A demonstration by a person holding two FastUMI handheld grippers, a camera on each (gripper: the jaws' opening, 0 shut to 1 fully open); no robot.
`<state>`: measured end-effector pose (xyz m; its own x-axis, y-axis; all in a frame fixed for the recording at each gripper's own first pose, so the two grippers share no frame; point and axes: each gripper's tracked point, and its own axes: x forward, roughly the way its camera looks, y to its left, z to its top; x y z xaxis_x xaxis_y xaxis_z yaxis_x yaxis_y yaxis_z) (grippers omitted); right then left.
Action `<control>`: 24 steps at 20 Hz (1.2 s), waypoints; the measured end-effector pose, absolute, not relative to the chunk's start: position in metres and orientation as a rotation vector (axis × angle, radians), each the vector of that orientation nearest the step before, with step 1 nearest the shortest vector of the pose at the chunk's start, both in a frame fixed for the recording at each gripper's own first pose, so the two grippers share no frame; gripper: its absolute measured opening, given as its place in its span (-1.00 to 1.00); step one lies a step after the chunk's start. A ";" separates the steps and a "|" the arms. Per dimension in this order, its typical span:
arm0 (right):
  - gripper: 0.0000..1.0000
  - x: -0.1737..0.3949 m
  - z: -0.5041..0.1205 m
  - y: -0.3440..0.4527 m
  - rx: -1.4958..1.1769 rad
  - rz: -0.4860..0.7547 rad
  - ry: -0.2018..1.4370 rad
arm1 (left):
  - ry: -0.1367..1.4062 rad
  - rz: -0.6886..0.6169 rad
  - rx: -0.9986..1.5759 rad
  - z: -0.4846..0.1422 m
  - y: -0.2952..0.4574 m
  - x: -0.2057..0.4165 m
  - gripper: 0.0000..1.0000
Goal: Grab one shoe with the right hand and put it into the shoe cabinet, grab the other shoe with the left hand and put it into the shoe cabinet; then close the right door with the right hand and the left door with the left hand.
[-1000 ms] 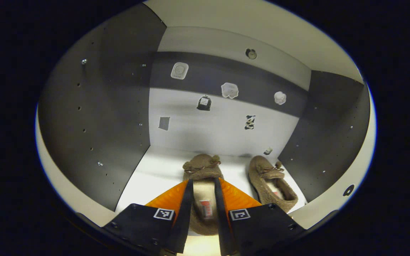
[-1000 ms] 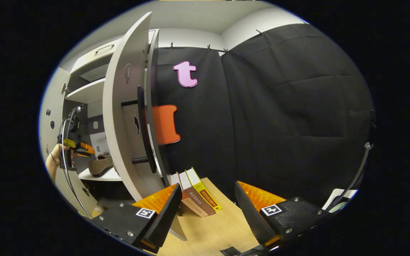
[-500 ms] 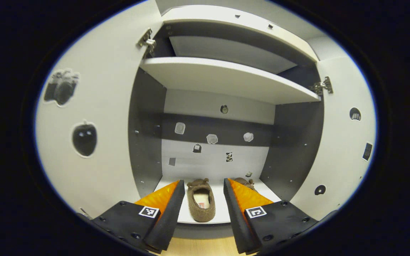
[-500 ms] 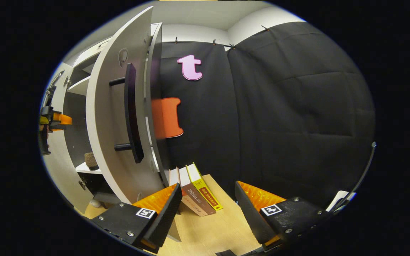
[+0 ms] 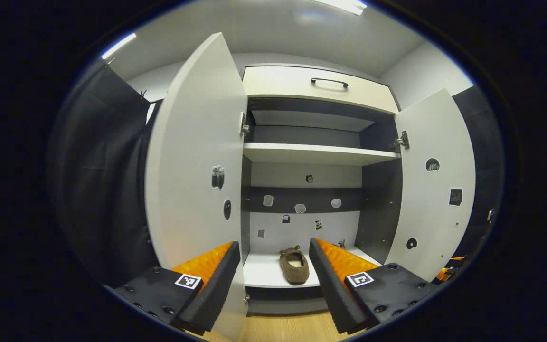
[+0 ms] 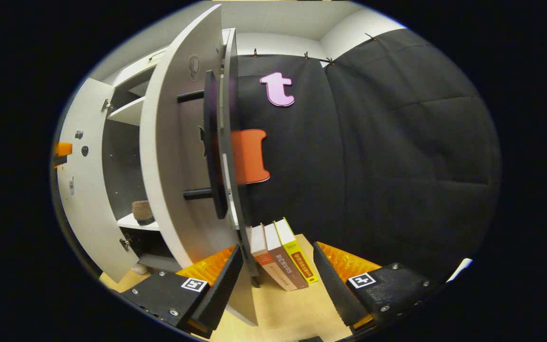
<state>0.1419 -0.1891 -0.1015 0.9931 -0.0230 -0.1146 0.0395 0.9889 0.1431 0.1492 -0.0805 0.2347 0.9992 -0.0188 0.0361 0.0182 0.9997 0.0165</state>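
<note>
Pulled back out of the shoe cabinet (image 5: 316, 88) since a second ago, left gripper (image 5: 273, 266) now empty with fingers spread apart, no longer clamped on the shoe (image 5: 295, 265).

Sits alone on the bottom shelf (image 5: 264, 273) between the two spread fingers in the left gripper view, toe toward the back wall; second shoe hidden behind a finger there, possibly the brown lump (image 6: 142, 212) glimpsed on the shelf in the right gripper view. Stand wide open, both left door (image 5: 197, 156) and right door (image 5: 432, 185). Hangs open and empty too, right gripper (image 6: 277, 273), just beside the outer face of the right door and its dark handle (image 6: 212, 147), with three leaning books (image 6: 280, 254) on the wooden floor (image 6: 283, 313) between its fingers.
</note>
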 end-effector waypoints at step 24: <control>0.82 0.165 -0.096 -0.028 0.123 0.056 0.107 | -0.001 0.155 -0.013 0.189 0.121 0.070 0.89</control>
